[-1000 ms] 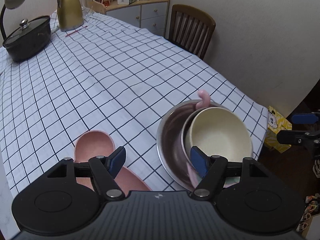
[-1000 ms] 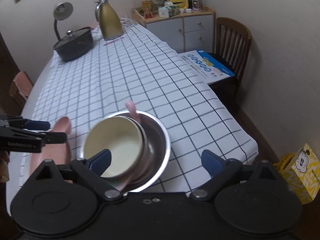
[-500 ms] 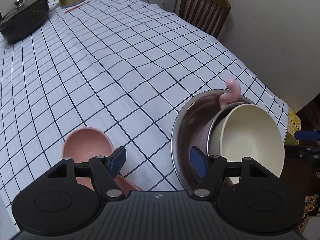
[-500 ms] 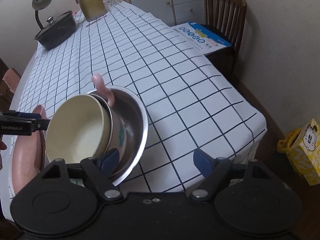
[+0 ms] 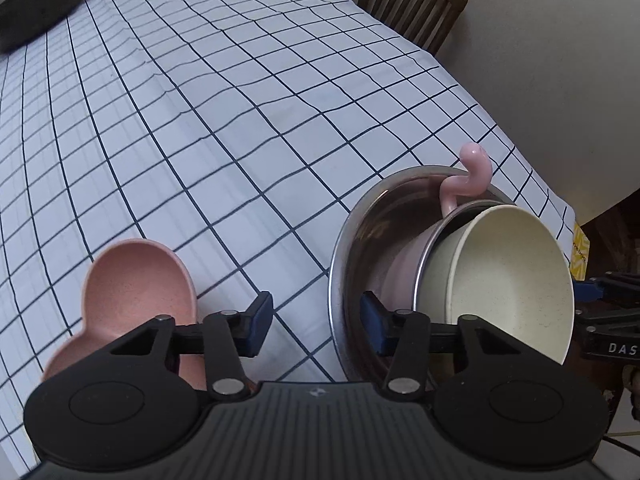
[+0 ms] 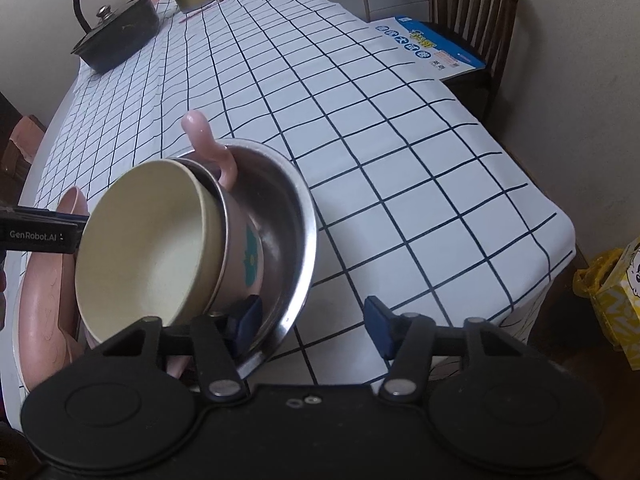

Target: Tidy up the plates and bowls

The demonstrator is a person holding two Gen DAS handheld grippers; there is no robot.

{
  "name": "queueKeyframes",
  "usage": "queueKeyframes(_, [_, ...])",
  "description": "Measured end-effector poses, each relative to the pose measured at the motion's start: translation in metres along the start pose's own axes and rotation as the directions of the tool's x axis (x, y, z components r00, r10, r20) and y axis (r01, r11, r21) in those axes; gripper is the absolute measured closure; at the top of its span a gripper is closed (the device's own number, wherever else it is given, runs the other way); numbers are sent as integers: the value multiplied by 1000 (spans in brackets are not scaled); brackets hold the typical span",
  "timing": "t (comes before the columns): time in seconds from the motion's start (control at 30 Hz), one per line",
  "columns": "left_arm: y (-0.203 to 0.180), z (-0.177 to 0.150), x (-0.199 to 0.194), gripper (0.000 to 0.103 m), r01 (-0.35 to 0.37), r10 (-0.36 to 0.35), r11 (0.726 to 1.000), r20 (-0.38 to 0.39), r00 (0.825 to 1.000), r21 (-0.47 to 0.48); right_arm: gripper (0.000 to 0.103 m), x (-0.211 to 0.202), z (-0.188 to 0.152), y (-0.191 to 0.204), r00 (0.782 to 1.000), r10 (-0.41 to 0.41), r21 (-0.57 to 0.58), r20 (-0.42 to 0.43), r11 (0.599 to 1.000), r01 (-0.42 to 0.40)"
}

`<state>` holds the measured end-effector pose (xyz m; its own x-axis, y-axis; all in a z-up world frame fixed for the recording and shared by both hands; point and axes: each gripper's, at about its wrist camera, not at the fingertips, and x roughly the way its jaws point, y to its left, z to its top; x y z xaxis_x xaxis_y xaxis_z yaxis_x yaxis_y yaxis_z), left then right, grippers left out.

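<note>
Nested stack tilted at the near table edge: cream round bowl (image 5: 500, 280) inside pink handled steel-rimmed cup (image 6: 240, 256), inside large steel bowl (image 5: 360, 236). Left gripper (image 5: 316, 320) released; right gripper (image 6: 312, 320) released, straddling the steel rim. Right view only — teal print on cup, blue-white booklet (image 6: 428, 46) on wooden chair (image 6: 480, 8). Pink lobed plate (image 5: 136, 284) beside the stack — lobes clearer in left view.
</note>
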<state>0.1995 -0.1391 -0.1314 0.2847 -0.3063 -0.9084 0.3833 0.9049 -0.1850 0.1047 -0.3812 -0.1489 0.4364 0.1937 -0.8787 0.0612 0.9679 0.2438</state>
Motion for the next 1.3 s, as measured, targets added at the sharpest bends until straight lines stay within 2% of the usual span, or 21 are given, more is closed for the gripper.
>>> queueKeyframes(0.13, [2, 2, 2, 68, 25, -25, 999, -15, 1000, -34, 54, 4, 2, 2, 1000, 7, 4, -10, 1000, -7])
queueKeyframes(0.23, [5, 3, 5, 78, 49, -51, 996, -30, 998, -75, 62, 7, 4, 2, 1000, 12, 13, -20, 1000, -12])
queueKeyframes(0.27, [6, 3, 5, 84, 57, -60, 994, -32, 998, -89, 64, 7, 5, 3, 1000, 15, 17, -23, 1000, -15])
queueKeyframes(0.47, [5, 1, 7, 93, 75, -81, 990, -45, 996, -122, 72, 11, 6, 6, 998, 25, 32, -50, 999, -24])
queueKeyframes(0.7, [4, 1, 6, 93, 64, -69, 991, -43, 997, -122, 86, 13, 10, 12, 997, 21, 27, -68, 999, -19])
queueKeyframes(1.03, [5, -2, 0, 93, 54, -58, 992, -24, 998, -117, 88, 12, 11, 13, 998, 26, 2, -53, 1000, -26])
queueKeyframes(1.3, [5, 0, -21, 93, 54, -54, 991, 4, 999, -122, 88, -3, 17, 14, 998, 47, -3, -36, 999, -47])
